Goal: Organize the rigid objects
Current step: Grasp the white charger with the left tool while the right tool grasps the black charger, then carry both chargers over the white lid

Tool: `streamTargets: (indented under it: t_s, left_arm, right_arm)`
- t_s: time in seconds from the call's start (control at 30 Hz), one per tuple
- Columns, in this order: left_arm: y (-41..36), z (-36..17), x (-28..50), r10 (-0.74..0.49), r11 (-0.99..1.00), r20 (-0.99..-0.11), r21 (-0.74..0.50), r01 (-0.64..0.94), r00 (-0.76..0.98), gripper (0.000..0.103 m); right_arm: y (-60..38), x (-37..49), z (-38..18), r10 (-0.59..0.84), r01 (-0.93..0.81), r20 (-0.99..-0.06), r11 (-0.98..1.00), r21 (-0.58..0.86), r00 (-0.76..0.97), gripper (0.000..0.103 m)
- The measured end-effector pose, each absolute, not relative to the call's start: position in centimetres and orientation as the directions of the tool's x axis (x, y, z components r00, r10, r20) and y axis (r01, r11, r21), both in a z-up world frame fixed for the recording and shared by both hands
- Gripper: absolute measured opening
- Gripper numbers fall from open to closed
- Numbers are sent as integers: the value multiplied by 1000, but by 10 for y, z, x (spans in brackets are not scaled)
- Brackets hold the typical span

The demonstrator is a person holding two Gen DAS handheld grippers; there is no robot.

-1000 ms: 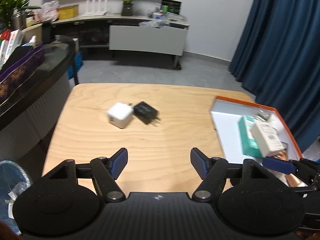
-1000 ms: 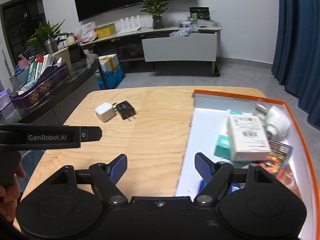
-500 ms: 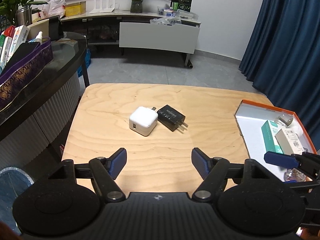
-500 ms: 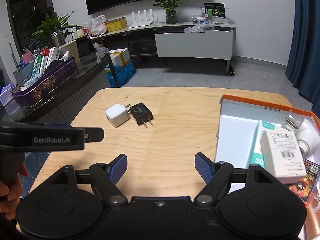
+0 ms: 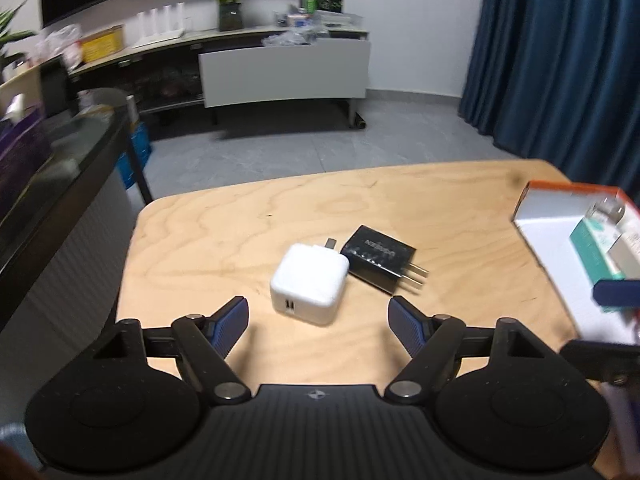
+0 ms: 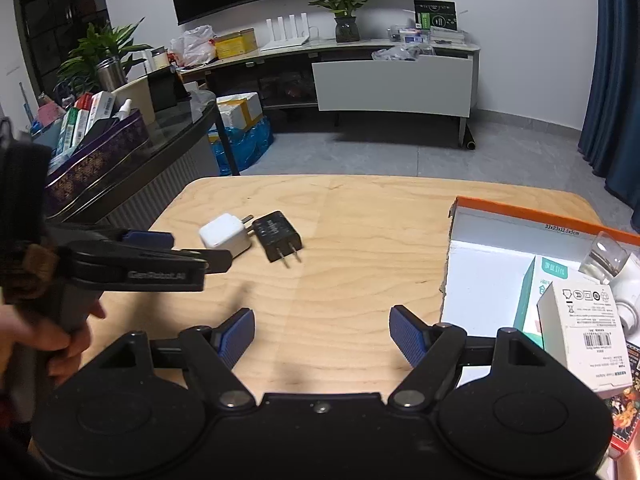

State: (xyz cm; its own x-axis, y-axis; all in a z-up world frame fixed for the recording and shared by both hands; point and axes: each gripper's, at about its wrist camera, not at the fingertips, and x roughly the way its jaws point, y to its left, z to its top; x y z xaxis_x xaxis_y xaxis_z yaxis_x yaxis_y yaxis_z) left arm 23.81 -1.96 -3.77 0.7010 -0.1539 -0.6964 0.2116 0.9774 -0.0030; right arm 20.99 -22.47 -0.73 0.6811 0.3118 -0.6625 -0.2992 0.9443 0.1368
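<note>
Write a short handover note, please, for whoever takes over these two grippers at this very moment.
Left gripper: open, empty, just short of the white charger.
Right gripper: open, empty, over the wooden table beside the orange box.
Black charger lies against the white one, prongs out.
Done: white carton, teal carton and a bulb are in the box.
Left: both chargers.

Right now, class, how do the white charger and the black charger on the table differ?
The white charger is chunky with rounded corners; the black charger is flatter with sharper edges. The white one's prongs point away from the left tongs; the black one's two prongs point out to the right. The black one has printed lettering on top; the white one's top is plain. Both lie loose on the wooden table, side by side.
</note>
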Motion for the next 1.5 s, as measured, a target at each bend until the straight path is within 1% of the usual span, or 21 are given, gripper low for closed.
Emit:
streamTargets:
  t_s: [0.13,0.23,0.27,0.3,0.37,0.47,0.57,0.77,0.97,1.0,1.03,1.07,1.1,1.13,1.17,1.3,1.5]
  left_arm:
    - [-18,-48,254,-165,971,-695,11,240,700,79]
    - [-18,-53,259,-171,970,-694,6,243,699,74]
    - [-19,-52,260,-173,969,-688,7,245,705,69]
    - [-19,-52,260,-171,970,-684,10,244,709,68]
    - [-19,-51,261,-176,969,-678,9,247,714,55]
    - [-19,-50,258,-177,967,-671,16,253,720,42]
    - [-18,-48,254,-168,971,-668,14,237,725,42]
    - [0,-40,246,-129,988,-669,-25,151,732,42]
    - [15,-28,234,-89,996,-659,-51,74,747,42]
    - [16,-28,233,-85,996,-661,-54,66,746,42]
    - [16,-27,233,-77,997,-659,-48,60,748,42]
    - [16,-27,232,-66,998,-659,-38,55,749,42]
    - [17,-27,231,-61,998,-659,-37,49,749,42]
    - [17,-26,231,-63,998,-660,-44,45,749,42]
    - [19,-26,229,-63,998,-659,-52,39,750,42]
    - [12,-19,219,-70,997,-653,-62,39,754,42]
    - [-13,1,193,-132,991,-634,-94,93,762,42]
  right_arm:
    - [-225,220,-11,308,-300,-669,945,131,677,88]
    - [-223,229,-14,309,-299,-672,945,135,673,88]
    - [-222,232,-15,310,-301,-673,944,135,672,88]
    - [-221,234,-16,312,-303,-674,943,136,669,88]
    - [-217,239,-18,319,-311,-675,940,138,665,88]
    - [-209,248,-21,324,-326,-683,936,132,654,88]
    - [-199,259,-23,336,-352,-687,928,124,644,88]
    - [-172,292,-31,383,-431,-700,895,119,603,88]
    - [-143,326,-44,388,-465,-716,880,99,580,86]
    - [-139,329,-46,383,-467,-720,879,92,579,87]
    - [-137,331,-47,382,-473,-714,877,80,587,85]
    - [-135,332,-46,385,-476,-709,876,79,590,74]
    - [-134,333,-46,383,-475,-706,877,75,596,66]
    - [-133,333,-45,376,-475,-706,878,63,601,48]
    - [-132,332,-44,367,-476,-706,878,48,606,44]
    - [-134,316,-40,333,-469,-703,883,-1,628,44]
    - [-173,261,-3,307,-399,-656,917,11,689,44]
